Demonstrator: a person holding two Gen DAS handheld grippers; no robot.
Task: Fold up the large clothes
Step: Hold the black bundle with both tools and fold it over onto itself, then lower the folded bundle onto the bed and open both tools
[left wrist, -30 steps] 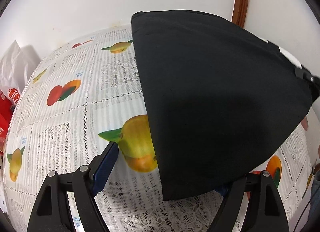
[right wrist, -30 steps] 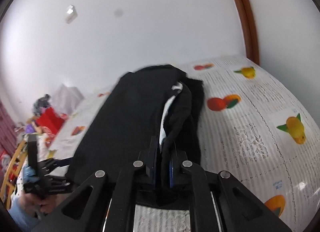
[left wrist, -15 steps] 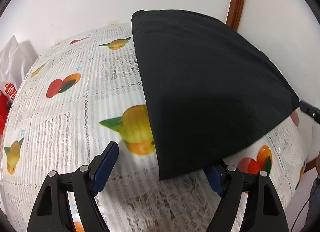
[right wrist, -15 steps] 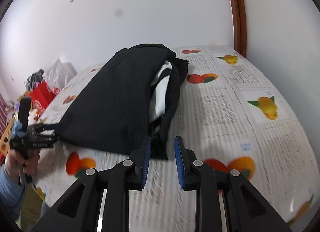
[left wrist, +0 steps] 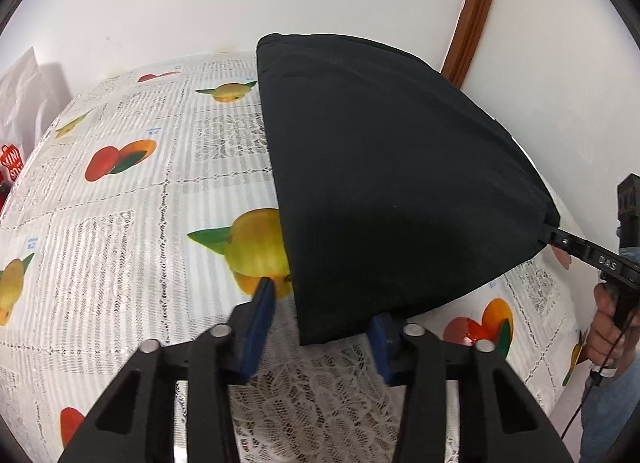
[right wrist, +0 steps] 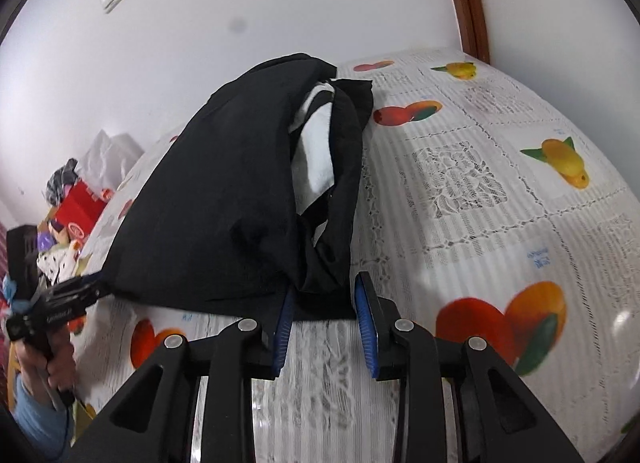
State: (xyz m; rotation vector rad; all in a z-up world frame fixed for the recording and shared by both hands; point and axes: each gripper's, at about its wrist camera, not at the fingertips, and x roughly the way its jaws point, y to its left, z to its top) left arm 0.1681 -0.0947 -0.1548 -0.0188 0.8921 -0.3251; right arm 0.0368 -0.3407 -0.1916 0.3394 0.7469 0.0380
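Observation:
A black garment lies folded on the fruit-print tablecloth. In the right wrist view the garment shows a white inner part between its layers. My left gripper is open, its blue pads either side of the garment's near corner, which lies between them. My right gripper is open, its pads around the garment's other near corner. The right gripper also shows in the left wrist view at the garment's right corner. The left gripper also shows in the right wrist view.
A white wall and a brown door frame stand behind the table. A red box and clutter sit past the table's far end. A white bag stands at the left. The table edge is near both hands.
My right gripper has let go of the garment's edge and opened. The garment has dropped flat on the table. My left gripper's jaws have narrowed around the near corner.

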